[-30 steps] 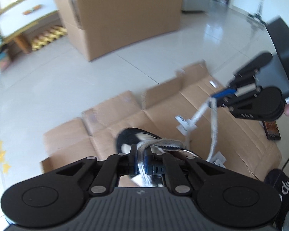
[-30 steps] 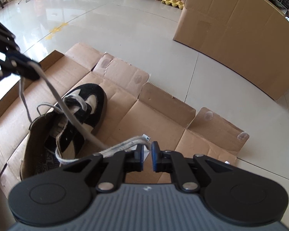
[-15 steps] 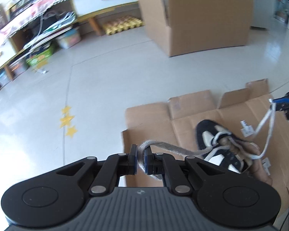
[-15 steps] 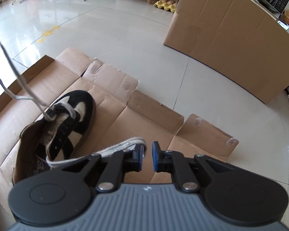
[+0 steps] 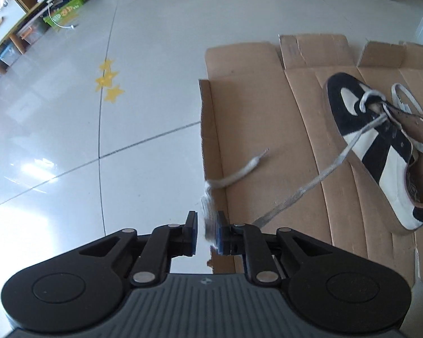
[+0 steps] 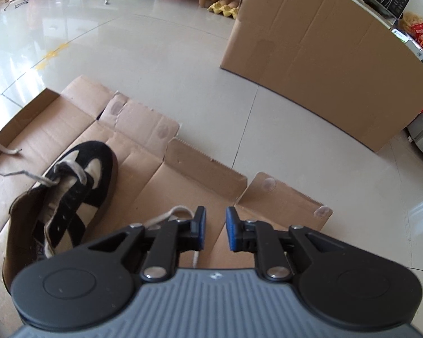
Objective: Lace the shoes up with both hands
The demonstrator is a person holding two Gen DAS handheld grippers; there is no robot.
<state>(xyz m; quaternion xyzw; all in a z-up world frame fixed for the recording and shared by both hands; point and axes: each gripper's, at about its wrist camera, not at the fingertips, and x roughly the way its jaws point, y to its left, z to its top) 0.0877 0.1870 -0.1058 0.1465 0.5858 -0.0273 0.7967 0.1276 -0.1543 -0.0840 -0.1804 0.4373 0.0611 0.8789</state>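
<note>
On flat cardboard [image 6: 183, 186] lies shoe [image 6: 70, 194], laced only thru front eyelets; rest undone. Both claws are parted: left gripper [image 5: 206, 235] w/ lace [image 5: 324, 174] loose between, right gripper [image 6: 213, 232] holding nothing.

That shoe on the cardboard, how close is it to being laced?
Barely begun. The lace crosses only near the toe of the shoe; the eyelets farther back look empty. The left gripper is open, lace lying loosely between its fingers. The right gripper is open, holding nothing. Most threading remains.
</note>
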